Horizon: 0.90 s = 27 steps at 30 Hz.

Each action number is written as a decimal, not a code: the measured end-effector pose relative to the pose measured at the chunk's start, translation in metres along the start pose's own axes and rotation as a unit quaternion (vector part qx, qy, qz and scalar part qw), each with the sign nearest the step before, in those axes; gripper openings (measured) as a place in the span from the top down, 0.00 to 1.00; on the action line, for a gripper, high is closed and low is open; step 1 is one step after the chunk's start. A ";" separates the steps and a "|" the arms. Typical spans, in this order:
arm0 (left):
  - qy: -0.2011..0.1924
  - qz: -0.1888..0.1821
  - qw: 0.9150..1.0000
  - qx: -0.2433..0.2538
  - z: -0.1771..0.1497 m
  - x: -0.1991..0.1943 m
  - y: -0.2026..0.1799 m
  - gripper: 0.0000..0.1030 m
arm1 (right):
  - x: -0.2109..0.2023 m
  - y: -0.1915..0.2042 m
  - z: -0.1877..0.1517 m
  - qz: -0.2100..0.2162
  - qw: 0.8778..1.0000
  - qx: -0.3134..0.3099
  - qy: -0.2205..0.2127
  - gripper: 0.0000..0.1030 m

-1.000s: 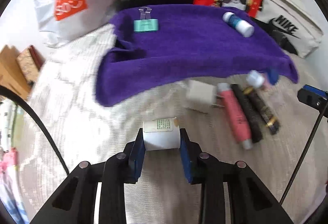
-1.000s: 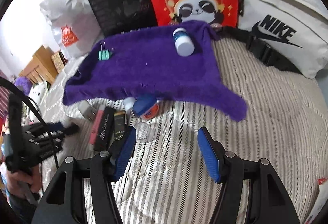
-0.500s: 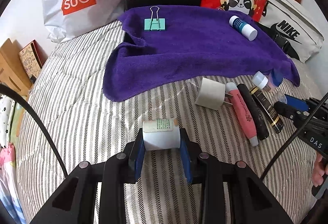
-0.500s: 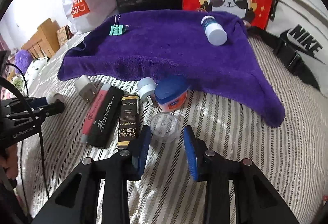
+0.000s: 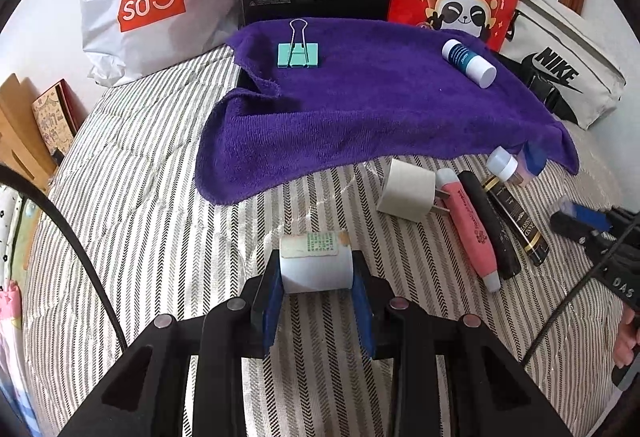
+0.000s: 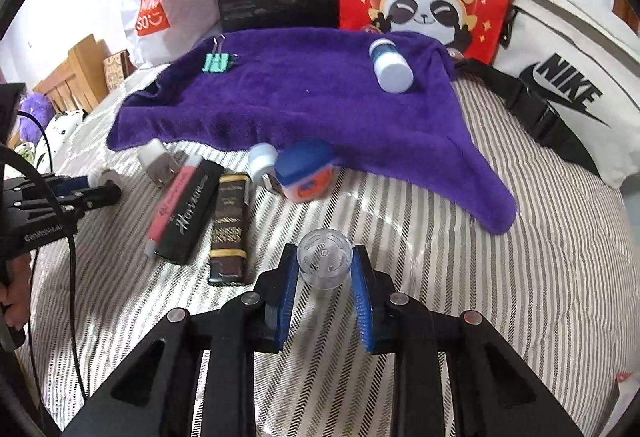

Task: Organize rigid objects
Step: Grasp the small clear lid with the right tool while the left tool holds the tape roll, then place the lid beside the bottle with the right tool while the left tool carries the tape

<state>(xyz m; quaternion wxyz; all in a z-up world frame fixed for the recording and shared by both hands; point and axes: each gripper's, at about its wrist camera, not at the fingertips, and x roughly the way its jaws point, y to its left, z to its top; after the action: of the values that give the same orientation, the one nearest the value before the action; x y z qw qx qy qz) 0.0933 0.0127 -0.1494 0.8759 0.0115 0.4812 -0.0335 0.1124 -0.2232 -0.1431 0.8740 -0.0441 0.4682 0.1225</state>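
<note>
Left view: left gripper point(image 5: 316, 279) stays clamped on a white labelled bottle point(image 5: 314, 265), hard, cylindrical, above the striped quilt point(image 5: 132, 197).

Right view: right gripper point(image 6: 325, 269), wide a second ago, is closing on a clear ribbed plastic jar point(image 6: 325, 257) between its pads; pickup under way. Fuzzy purple towel point(image 6: 320, 109) lies ahead.

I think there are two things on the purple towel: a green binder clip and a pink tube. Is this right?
Not quite. The binder clip does lie on the towel, but the second thing there is a blue and white bottle, as the left wrist view shows. The pink tube lies on the striped bedding.
</note>
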 end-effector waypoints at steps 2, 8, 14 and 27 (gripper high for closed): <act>-0.003 -0.011 1.000 -0.003 0.000 -0.001 0.004 0.71 | 0.004 0.001 -0.002 -0.003 1.000 0.000 0.003 0.74; -0.006 -0.061 0.997 -0.036 -0.001 -0.003 0.023 0.71 | 0.003 -0.001 0.000 0.004 1.000 0.007 0.010 0.74; -0.008 -0.063 0.997 -0.038 0.003 -0.007 0.026 0.71 | -0.008 -0.004 0.003 0.022 1.000 0.019 -0.007 0.74; -0.029 -0.067 0.997 -0.032 0.029 -0.024 0.032 0.71 | -0.029 -0.015 0.037 0.041 0.998 0.020 -0.045 0.74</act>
<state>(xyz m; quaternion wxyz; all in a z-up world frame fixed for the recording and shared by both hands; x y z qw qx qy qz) 0.1073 0.0446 -0.1139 0.8852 -0.0497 0.4562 -0.0765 0.1311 -0.2350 -0.0991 0.8891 -0.0015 0.4322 0.1506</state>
